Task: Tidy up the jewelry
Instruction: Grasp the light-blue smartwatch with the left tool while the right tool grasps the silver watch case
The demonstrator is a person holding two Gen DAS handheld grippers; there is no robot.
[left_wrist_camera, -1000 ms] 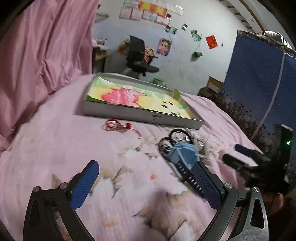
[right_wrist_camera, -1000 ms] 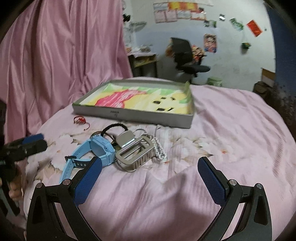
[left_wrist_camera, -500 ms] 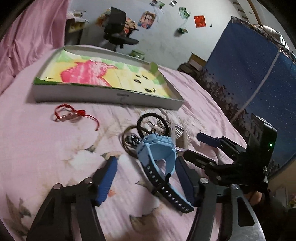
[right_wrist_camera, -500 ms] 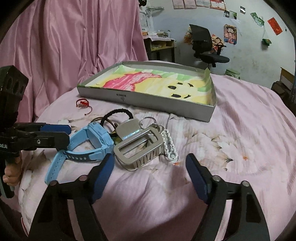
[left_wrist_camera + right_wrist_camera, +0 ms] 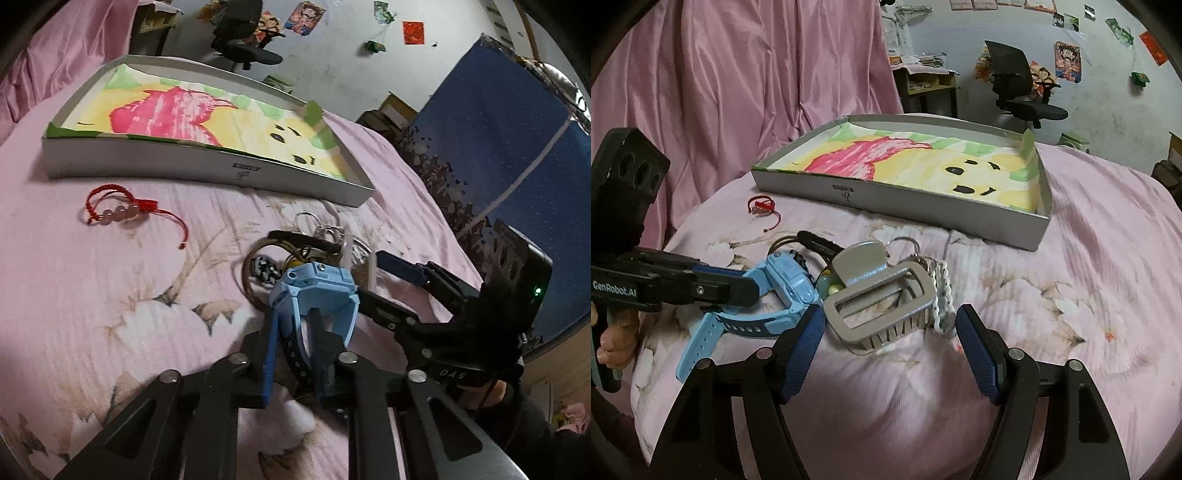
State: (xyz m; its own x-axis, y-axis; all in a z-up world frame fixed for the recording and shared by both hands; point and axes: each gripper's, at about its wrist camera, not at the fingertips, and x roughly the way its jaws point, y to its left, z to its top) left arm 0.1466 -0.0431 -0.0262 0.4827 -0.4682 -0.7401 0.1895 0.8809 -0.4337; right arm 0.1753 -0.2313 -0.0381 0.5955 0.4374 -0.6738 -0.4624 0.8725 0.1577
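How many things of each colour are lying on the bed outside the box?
Blue: 1, the watch
Red: 1, the bracelet
Silver: 1, the hair clip
White: 1, the braided strap
Black: 1, the hair tie
Total: 5 clear ones; the tangled pile hides more.

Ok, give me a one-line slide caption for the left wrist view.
Left gripper closes its fingers on the blue watch beside the red bracelet, before the tray.
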